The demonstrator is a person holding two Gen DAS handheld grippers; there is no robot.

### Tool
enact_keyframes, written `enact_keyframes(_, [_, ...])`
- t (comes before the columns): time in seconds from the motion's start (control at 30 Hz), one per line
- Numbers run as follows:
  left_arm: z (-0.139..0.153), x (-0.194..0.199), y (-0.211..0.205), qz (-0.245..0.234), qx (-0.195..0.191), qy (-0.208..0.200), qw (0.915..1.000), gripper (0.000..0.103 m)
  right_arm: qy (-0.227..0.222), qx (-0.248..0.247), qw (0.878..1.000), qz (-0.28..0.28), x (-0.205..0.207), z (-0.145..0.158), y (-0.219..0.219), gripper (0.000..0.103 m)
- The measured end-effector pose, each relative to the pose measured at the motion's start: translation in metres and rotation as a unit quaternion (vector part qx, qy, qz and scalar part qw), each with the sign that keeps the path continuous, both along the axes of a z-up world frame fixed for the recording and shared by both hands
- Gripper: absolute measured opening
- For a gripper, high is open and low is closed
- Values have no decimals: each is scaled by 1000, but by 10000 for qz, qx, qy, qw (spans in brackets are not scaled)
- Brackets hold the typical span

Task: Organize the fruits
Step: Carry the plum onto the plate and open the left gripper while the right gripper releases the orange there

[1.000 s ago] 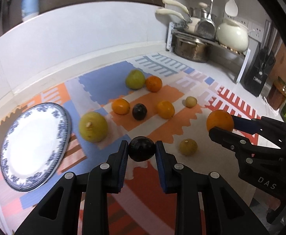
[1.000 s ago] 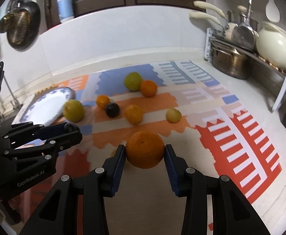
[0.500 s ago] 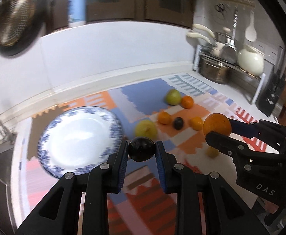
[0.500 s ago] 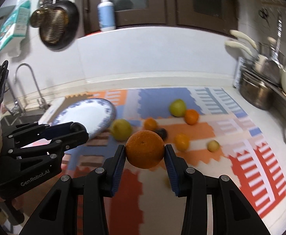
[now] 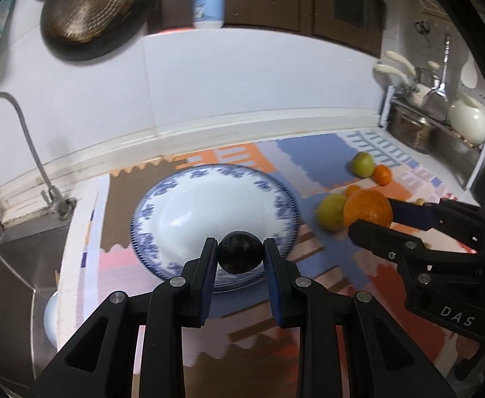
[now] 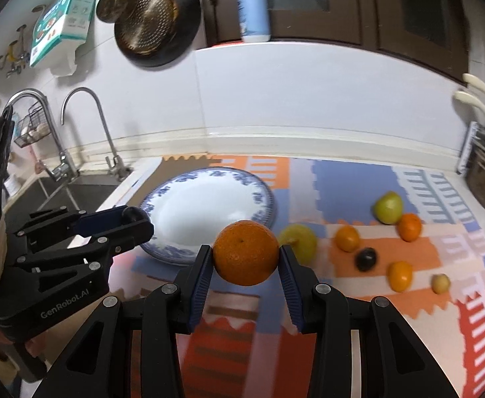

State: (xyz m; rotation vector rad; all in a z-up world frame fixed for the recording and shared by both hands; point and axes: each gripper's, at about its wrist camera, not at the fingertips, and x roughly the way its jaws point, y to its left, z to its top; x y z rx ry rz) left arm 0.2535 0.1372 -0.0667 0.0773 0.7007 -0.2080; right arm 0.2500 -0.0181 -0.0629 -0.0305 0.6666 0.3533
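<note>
Left wrist: left gripper (image 5: 240, 253) clamped on dark plum (image 5: 240, 256), over near rim of plate (image 5: 162, 199); lower before releasing, aim mid-plate

Right wrist: right gripper (image 6: 245, 260) clamped on orange (image 6: 245, 252), beside plate; set down apart from plum

Plate (image 5: 275, 195) wide open and bare under both loaded grippers; yellow-green fruit (image 5: 331, 211) crowds its right rim, faucet (image 5: 26, 146) guards the left

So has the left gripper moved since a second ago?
Yes. The left gripper, shut on the dark plum, swung left from the loose fruit to above the plate.
</note>
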Motion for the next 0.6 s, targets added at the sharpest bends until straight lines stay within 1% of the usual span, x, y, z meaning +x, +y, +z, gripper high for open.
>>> enact_keyframes(0.07, [-6,6,8,16,59,11,10000,28,3,-39,9999,109,7,-3,13,41])
enact_keyframes(0.13, [-13,14,13,12,223,-23,9997,28,22,-136,9997,186,15,-9,25,41])
enact_keyframes(0.2, [-21,24,17,1,322,65,9995,28,35,-205,9995,254,21,-14,34,42])
enact_keyframes(0.33, [-38,48,25,-84,302,260,9992,28,158,-261,9991,304,41,-27,50,42])
enact_keyframes(0.4, [-45,57,29,-117,289,346,9989,28,300,-177,9990,286,55,-35,54,41])
enact_keyframes(0.47, [-50,63,31,-161,276,398,9987,28,423,-120,9987,267,65,-42,56,41])
enact_keyframes(0.6, [-59,73,31,-217,361,510,9978,28,619,-163,9978,184,81,-55,58,41])
